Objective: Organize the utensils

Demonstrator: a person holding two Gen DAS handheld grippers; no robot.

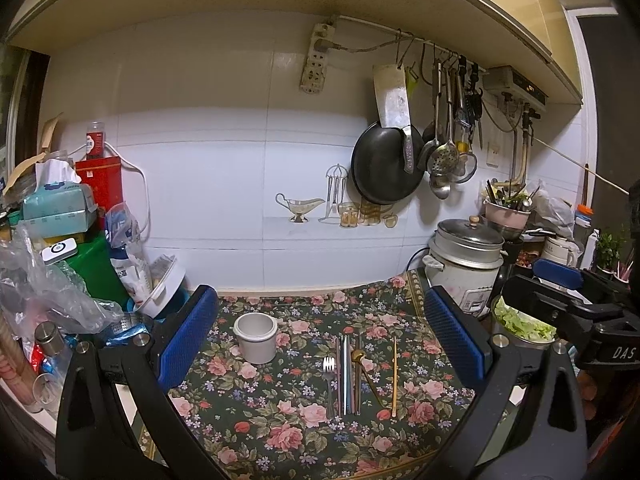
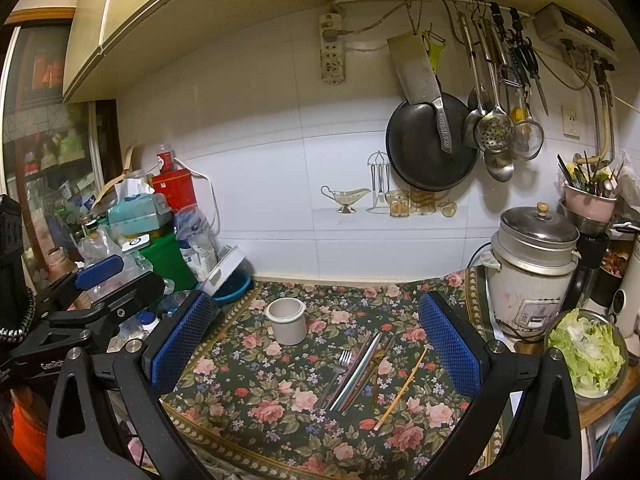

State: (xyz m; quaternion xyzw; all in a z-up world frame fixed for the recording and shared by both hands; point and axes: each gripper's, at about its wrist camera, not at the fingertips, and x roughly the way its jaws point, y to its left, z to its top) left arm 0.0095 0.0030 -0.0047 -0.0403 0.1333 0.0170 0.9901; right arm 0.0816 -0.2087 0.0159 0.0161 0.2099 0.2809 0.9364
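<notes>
A white cup stands upright on the floral cloth. To its right lie a silver fork, several chopsticks, a gold spoon and a single yellow chopstick. My left gripper is open and empty, held above the cloth before the cup and utensils. My right gripper is open and empty too, above the same spot. Each gripper shows at the edge of the other's view.
A rice cooker stands at the back right, with a bowl of lettuce beside it. Clutter of bags, boxes and jars fills the left. A pan, cleaver and ladles hang on the wall.
</notes>
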